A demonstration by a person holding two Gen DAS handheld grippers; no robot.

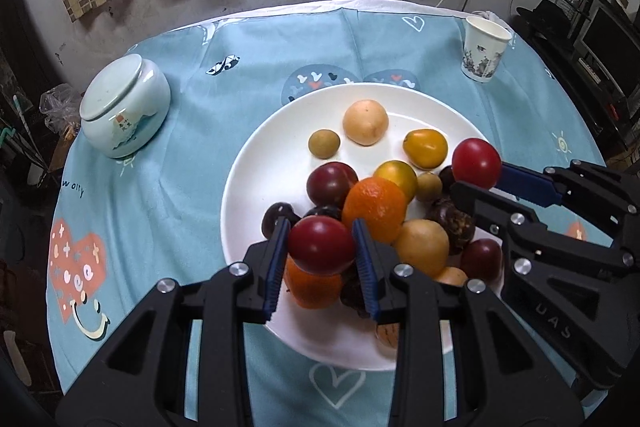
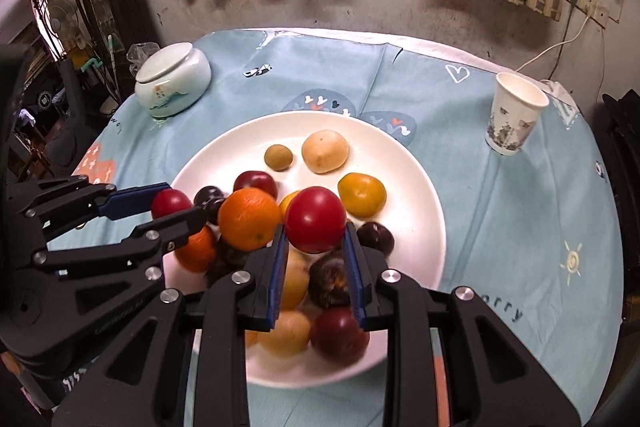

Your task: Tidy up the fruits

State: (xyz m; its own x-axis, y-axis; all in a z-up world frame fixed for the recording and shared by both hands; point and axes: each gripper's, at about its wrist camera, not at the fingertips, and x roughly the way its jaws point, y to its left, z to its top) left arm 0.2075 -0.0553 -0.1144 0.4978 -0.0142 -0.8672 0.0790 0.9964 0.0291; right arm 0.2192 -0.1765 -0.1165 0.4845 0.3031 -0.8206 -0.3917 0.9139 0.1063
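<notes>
A white plate (image 1: 256,195) (image 2: 416,187) on the blue tablecloth holds several fruits. Among them are an orange (image 1: 376,207) (image 2: 248,217), a pale round fruit (image 1: 366,123), a yellow fruit (image 1: 425,148), a small green one (image 1: 324,143) and dark plums. My left gripper (image 1: 320,227) (image 2: 180,201) is shut on a red tomato (image 1: 321,247) (image 2: 170,203) above the plate's near left part. My right gripper (image 2: 315,229) (image 1: 478,179) is shut on a second red tomato (image 2: 315,217) (image 1: 476,161), held above the pile. The two grippers hang side by side, apart.
A pale ceramic jar with a lid (image 1: 124,107) (image 2: 172,83) stands at the table's far left. A paper cup (image 1: 485,49) (image 2: 516,115) stands at the far right. The round table ends at a wall with curtains behind.
</notes>
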